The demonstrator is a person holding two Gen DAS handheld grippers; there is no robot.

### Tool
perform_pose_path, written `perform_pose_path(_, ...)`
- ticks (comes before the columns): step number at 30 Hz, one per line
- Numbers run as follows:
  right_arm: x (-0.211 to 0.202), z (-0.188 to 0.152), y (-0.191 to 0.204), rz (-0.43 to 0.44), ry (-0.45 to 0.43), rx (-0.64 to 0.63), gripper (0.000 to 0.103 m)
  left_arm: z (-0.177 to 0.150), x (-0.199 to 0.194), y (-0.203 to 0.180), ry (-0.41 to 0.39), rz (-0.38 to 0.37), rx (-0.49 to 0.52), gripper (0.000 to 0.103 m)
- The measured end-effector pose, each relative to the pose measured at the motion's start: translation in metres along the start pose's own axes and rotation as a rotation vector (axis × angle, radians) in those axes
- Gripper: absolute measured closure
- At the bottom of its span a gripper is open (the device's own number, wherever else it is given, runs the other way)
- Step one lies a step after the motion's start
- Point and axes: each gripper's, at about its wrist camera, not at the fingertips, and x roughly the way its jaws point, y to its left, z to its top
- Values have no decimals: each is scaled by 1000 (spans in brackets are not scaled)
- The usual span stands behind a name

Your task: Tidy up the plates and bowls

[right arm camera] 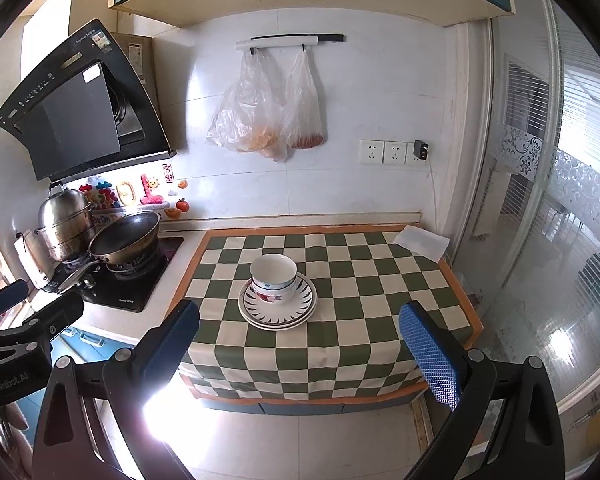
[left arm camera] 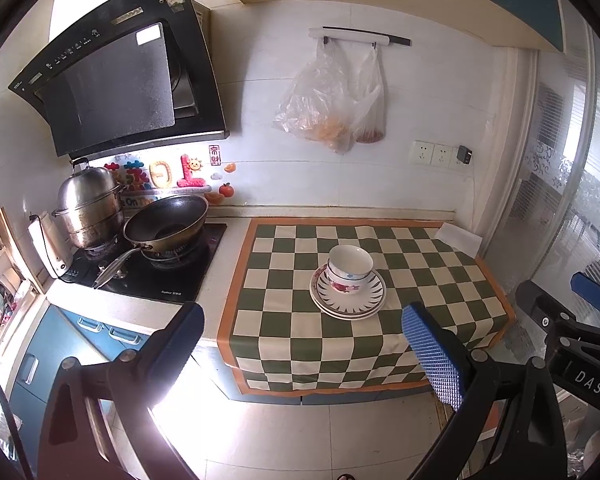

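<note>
Bowls [left arm camera: 349,270] nested on stacked plates [left arm camera: 374,294] right of the wok [left arm camera: 166,224]; we judge stacking done, both tongs [left arm camera: 304,344] [right arm camera: 298,342] wide open, empty, next only withdrawal.

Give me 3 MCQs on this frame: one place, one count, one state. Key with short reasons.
1. Where do the bowls sit?
A. in the wok
B. on the stacked plates
C. on the floor

2. How many plastic bags hang from the wall rail?
A. two
B. four
C. none

3. The right gripper is:
A. shut on a plate
B. shut on a bowl
C. open

Key: B, they rest on the plates on the checkered cloth; A, two bags show; C, its fingers are spread with nothing between.
</note>
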Motion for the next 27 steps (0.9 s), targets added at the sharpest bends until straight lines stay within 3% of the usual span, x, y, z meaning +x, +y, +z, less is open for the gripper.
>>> perform_pose_path(27, 6, -6, -2, 1, 11, -2, 1, -4, 2, 5, 3, 7, 8, 2)
